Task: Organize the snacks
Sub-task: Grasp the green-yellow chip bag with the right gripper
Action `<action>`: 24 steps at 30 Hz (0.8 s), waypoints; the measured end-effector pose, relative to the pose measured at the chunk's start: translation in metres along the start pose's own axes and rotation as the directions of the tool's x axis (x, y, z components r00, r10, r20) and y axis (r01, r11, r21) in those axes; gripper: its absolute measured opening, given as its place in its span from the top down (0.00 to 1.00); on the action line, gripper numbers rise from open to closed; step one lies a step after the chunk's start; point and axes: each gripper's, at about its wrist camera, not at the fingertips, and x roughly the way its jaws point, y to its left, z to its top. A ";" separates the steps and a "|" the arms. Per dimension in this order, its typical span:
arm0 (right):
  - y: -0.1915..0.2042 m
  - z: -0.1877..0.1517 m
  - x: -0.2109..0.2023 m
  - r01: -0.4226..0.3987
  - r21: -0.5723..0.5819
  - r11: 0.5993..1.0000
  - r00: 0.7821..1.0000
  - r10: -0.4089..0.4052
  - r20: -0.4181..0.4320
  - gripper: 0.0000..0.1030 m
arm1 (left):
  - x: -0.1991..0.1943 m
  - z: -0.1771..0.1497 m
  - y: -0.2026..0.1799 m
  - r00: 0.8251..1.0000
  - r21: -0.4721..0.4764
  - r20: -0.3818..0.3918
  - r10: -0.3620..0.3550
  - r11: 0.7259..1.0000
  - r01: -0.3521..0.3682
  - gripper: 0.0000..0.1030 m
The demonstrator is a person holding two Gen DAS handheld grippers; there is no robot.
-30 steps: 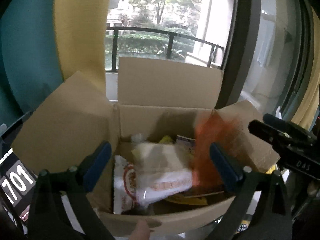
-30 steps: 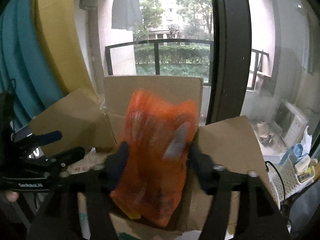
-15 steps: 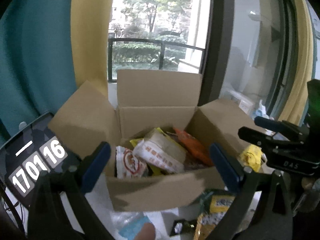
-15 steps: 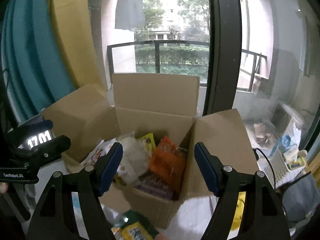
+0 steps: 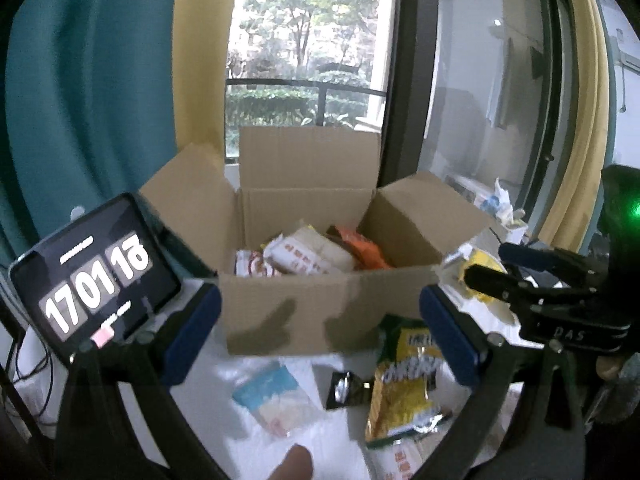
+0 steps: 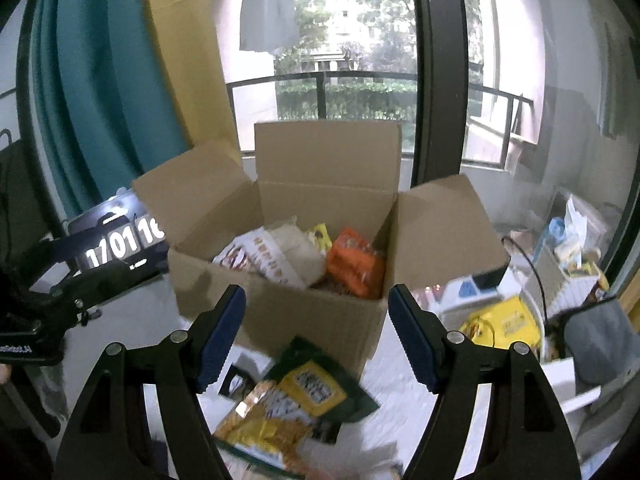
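Daylight comes in through a tall window (image 6: 348, 92) with a thick dark frame (image 6: 440, 80) running upright beside it. Outside, a black balcony railing (image 6: 320, 80) crosses in front of a clipped green hedge (image 6: 344, 100), with trees (image 5: 304, 24) and a pale building beyond. A light cloth (image 6: 268, 4) hangs outside near the top of the glass. A teal curtain (image 5: 88, 80) and a yellow curtain (image 5: 200, 60) hang side by side at the left of the window. The worktop (image 6: 400, 392) is white. At the right, a white slatted basket (image 6: 556, 280) stands among clutter by the glass.
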 end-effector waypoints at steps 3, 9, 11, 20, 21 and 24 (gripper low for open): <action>0.003 -0.015 -0.002 -0.008 0.015 1.000 1.000 0.008 -0.019 0.25 | -0.007 -0.015 0.002 1.000 -0.007 -0.013 0.009 1.000 -0.009 0.03; 0.008 -0.044 0.001 -0.015 0.038 0.999 0.997 0.018 -0.075 0.25 | -0.008 -0.046 0.008 0.998 -0.030 -0.065 0.021 0.999 -0.023 0.03; 0.009 -0.053 0.004 -0.017 0.051 0.999 0.995 0.022 -0.099 0.25 | -0.006 -0.056 0.012 0.996 -0.041 -0.085 0.023 0.999 -0.027 0.03; 0.017 -0.093 0.033 -0.017 0.080 0.997 0.977 0.034 -0.211 0.25 | 0.007 -0.094 0.032 0.985 -0.082 -0.169 0.033 0.996 -0.047 0.03; 0.018 -0.096 0.036 -0.018 0.081 0.997 0.975 0.036 -0.220 0.25 | 0.010 -0.098 0.034 0.983 -0.085 -0.179 0.036 0.995 -0.051 0.03; 0.021 -0.102 0.047 -0.022 0.080 0.997 0.970 0.040 -0.242 0.25 | 0.018 -0.103 0.039 0.979 -0.092 -0.202 0.041 0.994 -0.060 0.03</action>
